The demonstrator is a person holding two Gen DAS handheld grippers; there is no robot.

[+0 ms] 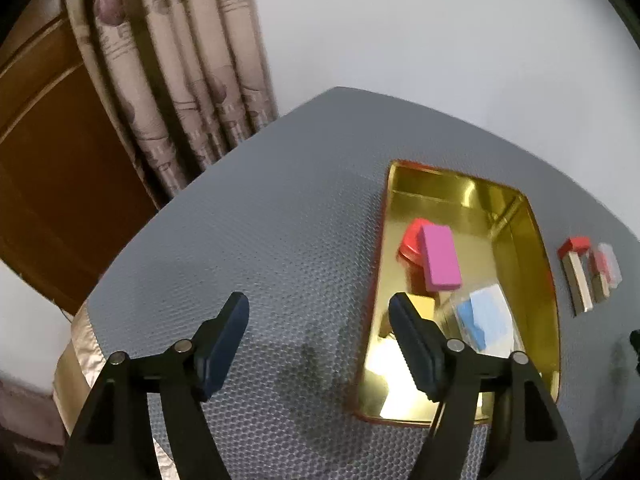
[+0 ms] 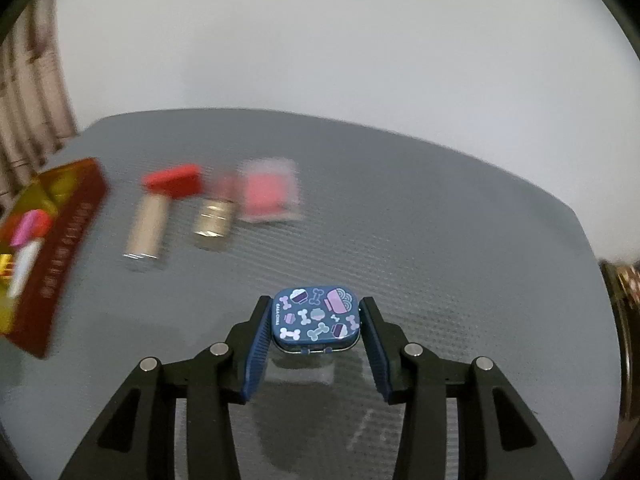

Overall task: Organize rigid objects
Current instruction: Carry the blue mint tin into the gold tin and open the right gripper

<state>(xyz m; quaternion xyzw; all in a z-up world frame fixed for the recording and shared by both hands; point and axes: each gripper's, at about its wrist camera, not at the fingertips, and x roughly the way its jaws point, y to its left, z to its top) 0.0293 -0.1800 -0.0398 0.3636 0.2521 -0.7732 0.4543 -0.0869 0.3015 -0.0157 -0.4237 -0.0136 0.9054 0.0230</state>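
Note:
A gold-lined tin box (image 1: 548,280) with dark red outer walls lies open on the grey mat. In it lie a pink block (image 1: 440,258) leaning on a red round piece (image 1: 410,242), and a clear packet with blue contents (image 1: 480,318). My left gripper (image 1: 320,312) stands open over the mat, just left of the box, with nothing between its fingers. My right gripper (image 2: 316,320) is shut on a small blue tin (image 2: 316,318) printed with bones and cupcakes, held above the mat. The box (image 2: 60,240) shows at the left of the right wrist view.
Right of the box on the mat lie a red-capped beige block (image 2: 152,216), a shorter metallic piece (image 2: 214,218) and a clear packet with pink contents (image 2: 270,192). The grey mat (image 1: 260,220) ends near a curtain (image 1: 176,80) and a wooden door (image 1: 48,160) at the left.

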